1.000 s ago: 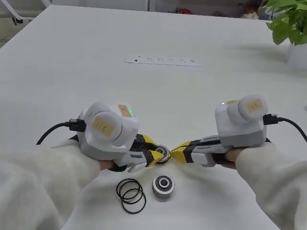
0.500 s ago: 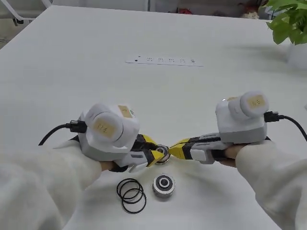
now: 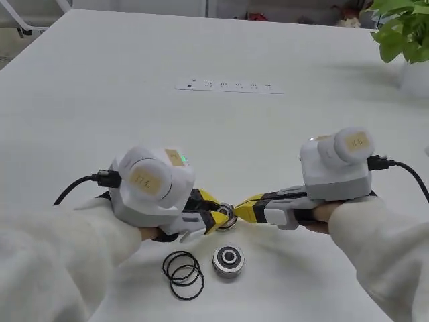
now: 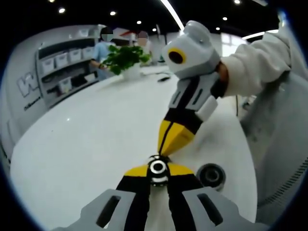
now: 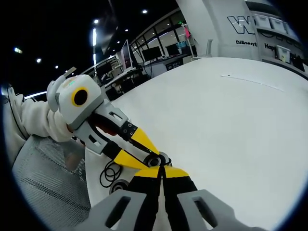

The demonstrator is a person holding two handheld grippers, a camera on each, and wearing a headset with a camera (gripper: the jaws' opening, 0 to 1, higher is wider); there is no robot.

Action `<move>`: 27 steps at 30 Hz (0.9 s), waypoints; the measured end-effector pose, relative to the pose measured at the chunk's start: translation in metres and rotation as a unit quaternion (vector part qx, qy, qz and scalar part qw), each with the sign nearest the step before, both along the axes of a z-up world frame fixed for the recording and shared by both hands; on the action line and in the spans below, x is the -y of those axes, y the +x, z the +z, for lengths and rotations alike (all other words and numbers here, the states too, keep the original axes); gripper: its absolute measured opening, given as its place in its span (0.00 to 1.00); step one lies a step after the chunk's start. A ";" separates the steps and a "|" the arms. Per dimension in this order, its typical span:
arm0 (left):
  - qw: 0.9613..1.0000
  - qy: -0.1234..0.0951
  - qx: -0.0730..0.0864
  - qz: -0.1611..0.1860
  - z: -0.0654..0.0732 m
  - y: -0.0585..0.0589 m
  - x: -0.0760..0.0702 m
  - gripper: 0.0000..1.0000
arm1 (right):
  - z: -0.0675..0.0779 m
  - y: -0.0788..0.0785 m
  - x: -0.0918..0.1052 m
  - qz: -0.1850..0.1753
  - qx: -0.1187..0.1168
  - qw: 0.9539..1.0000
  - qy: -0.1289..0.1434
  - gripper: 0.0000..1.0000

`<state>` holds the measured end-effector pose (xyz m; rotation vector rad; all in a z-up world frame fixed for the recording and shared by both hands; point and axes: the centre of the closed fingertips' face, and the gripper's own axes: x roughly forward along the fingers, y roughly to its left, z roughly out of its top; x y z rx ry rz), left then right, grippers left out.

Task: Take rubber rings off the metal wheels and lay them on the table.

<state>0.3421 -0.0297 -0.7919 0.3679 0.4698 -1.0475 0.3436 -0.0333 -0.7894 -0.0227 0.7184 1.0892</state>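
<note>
Right gripper (image 3: 235, 210) crept to wheel (image 3: 226, 215) — table (image 3: 134, 80) open.

The white table (image 3: 134, 80) carries a white power strip (image 3: 228, 85) lying flat toward its far side. Near the front edge, three black rubber rings (image 3: 183, 272) lie flat and overlapping, just beside a metal wheel (image 3: 228, 260) resting on its face. A potted plant (image 3: 402, 30) stands at the far right corner.
</note>
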 end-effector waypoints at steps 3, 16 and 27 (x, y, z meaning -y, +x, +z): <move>1.000 0.000 0.000 0.000 0.000 0.000 0.000 0.14 | 0.001 -0.001 -0.001 0.002 0.001 1.000 0.000 0.00; 1.000 0.000 0.000 -0.001 0.000 0.000 0.000 0.14 | 0.001 0.000 -0.002 0.006 0.001 1.000 0.005 0.00; 1.000 0.000 0.001 -0.002 0.000 -0.001 0.000 0.14 | 0.001 0.000 -0.003 0.009 0.001 1.000 0.010 0.00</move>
